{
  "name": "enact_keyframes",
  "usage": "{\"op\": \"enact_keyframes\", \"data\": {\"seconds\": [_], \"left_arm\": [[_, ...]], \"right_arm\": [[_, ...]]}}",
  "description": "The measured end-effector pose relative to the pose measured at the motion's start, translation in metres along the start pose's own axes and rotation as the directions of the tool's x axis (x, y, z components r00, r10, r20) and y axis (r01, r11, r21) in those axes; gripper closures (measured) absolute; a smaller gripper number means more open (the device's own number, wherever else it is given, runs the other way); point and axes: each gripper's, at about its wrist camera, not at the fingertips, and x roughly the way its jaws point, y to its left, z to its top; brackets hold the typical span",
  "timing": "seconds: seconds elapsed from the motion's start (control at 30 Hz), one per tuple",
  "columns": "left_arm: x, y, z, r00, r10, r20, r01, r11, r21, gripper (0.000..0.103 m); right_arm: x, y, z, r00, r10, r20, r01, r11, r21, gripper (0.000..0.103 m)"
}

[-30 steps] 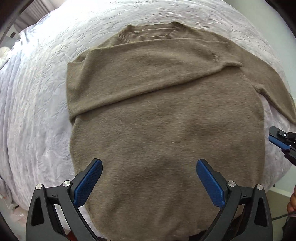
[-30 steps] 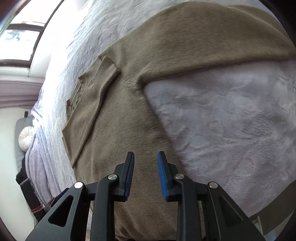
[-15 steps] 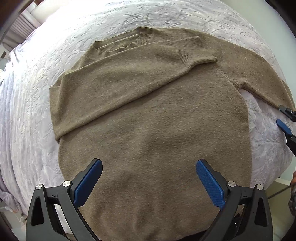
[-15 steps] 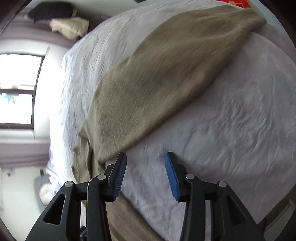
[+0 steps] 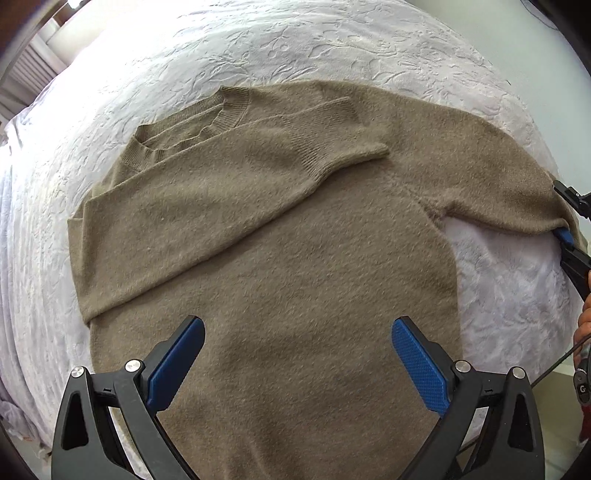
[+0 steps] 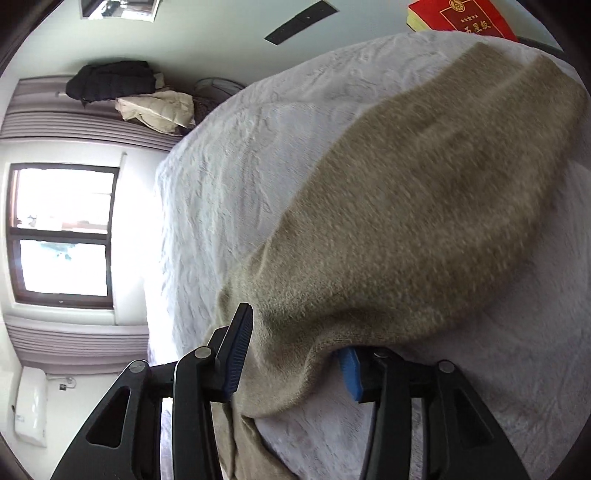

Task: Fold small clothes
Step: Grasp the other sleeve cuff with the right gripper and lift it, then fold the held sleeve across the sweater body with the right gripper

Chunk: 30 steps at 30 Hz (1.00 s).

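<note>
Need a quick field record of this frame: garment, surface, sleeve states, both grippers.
garment: brown knit sweater, spread flat
surface: white textured bedspread
folded sleeve: laid across the chest
other sleeve: stretched out to the side, not yet folded
left gripper: open, above the lower body of the sweater, nothing between its fingers
right gripper: jaws apart around the outstretched sleeve near its end; pads not clearly pressing
background: window, red box

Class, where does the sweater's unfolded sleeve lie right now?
In the left wrist view the unfolded sleeve stretches right across the bedspread, its end between the right gripper's jaws.
</note>
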Motion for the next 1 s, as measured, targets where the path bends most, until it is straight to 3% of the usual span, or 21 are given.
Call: {"op": "enact_keyframes", "data": {"seconds": [0.13,0.27,0.43,0.5,0.53,0.57,0.8,0.9,1.0], "left_arm": [[0.000,0.002,0.008,1.000,-0.021,0.000,0.021,1.000,-0.018,0.001],[0.000,0.004,0.011,1.000,-0.022,0.008,0.022,1.000,-0.015,0.001],[0.000,-0.002,0.018,0.999,-0.033,0.025,0.033,0.999,-0.001,0.001],[0.000,-0.002,0.019,0.999,-0.039,0.028,0.039,0.999,-0.001,0.001],[0.000,-0.002,0.019,0.999,-0.041,0.028,0.042,0.999,-0.003,0.001],[-0.001,-0.002,0.019,0.999,-0.043,0.028,0.044,0.999,-0.004,0.001],[-0.003,0.017,0.022,0.998,-0.043,0.041,0.044,0.998,-0.040,0.001],[-0.003,0.035,0.021,0.998,-0.025,0.056,0.029,0.997,-0.072,0.001],[-0.002,0.058,0.019,0.998,-0.001,0.064,0.007,0.995,-0.104,0.001]], "right_arm": [[-0.006,-0.006,0.001,0.998,0.054,0.032,-0.056,0.995,0.079,0.054],[-0.010,-0.019,-0.010,1.000,-0.011,0.021,0.008,0.993,0.114,0.055],[-0.016,-0.035,-0.004,1.000,0.017,0.024,-0.020,0.991,0.134,0.056],[-0.014,-0.033,0.004,0.997,0.073,0.026,-0.076,0.984,0.158,0.064],[-0.012,-0.029,0.007,0.995,0.097,0.020,-0.099,0.982,0.162,0.082],[-0.010,-0.023,0.009,0.993,0.120,0.010,-0.120,0.981,0.153,0.089],[0.005,0.056,0.011,0.983,0.173,-0.055,-0.177,0.982,-0.063,0.089],[0.023,0.101,0.002,0.974,0.200,-0.103,-0.215,0.962,-0.168,0.089],[0.046,0.154,-0.021,0.966,0.194,-0.174,-0.241,0.916,-0.321,0.089]]}}
